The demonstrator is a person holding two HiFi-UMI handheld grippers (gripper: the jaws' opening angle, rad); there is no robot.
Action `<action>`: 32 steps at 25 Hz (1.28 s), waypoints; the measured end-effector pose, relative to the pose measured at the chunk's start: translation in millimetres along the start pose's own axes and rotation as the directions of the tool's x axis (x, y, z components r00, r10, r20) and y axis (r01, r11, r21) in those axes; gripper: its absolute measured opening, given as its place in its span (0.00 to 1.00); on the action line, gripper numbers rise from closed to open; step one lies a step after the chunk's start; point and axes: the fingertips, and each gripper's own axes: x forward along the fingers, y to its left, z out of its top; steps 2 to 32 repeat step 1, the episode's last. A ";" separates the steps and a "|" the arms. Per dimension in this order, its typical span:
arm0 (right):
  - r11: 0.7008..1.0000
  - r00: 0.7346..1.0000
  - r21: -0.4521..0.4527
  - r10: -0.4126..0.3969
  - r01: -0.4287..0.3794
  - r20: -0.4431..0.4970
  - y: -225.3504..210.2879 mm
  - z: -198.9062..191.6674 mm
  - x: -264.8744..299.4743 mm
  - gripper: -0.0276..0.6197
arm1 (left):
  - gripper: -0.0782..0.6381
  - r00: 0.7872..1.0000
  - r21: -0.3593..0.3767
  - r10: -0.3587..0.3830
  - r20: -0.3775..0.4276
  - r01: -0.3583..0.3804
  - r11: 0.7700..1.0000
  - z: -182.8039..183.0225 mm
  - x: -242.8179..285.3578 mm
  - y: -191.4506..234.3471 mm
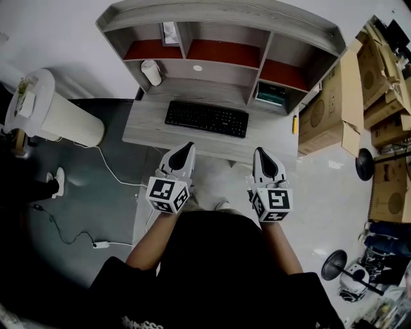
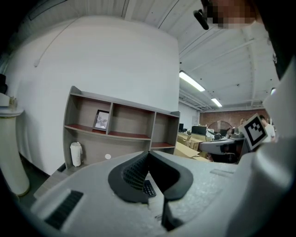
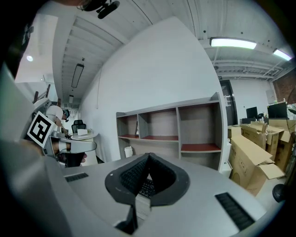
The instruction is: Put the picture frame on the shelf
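Two grippers side by side and apart, left gripper [image 1: 185, 149] and right gripper [image 1: 262, 154], jaws clenched on nothing, tips near the counter's [image 1: 146, 132] front edge, keyboard [image 1: 207, 118] beyond, picture frame [image 1: 169, 32] standing in the shelf's [image 1: 225, 13] top left compartment, beside the divider

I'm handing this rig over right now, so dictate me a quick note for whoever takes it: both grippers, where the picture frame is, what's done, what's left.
Left gripper: jaws together, nothing between them, held over the desk's front edge.
Right gripper: jaws together, empty, level with the left one.
Picture frame: standing in the upper left compartment of the shelf, close to the divider.
Done: the frame appears to be placed on the shelf.
Left: probably nothing; perhaps check that it stands steady.
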 end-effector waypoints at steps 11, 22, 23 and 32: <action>1.000 1.000 0.001 -0.002 0.002 -0.001 -2.1 -0.6 -2.4 0.06 | 0.13 1.000 -0.003 -0.002 -0.002 0.002 1.000 -0.6 0.4 -3.6; 1.000 1.000 0.001 -0.002 0.002 -0.001 -2.1 -0.6 -2.4 0.06 | 0.13 1.000 -0.003 -0.002 -0.002 0.002 1.000 -0.6 0.4 -3.6; 1.000 1.000 0.001 -0.002 0.002 -0.001 -2.1 -0.6 -2.4 0.06 | 0.13 1.000 -0.003 -0.002 -0.002 0.002 1.000 -0.6 0.4 -3.6; 1.000 1.000 0.001 -0.002 0.002 -0.001 -2.1 -0.6 -2.4 0.06 | 0.13 1.000 -0.003 -0.002 -0.002 0.002 1.000 -0.6 0.4 -3.6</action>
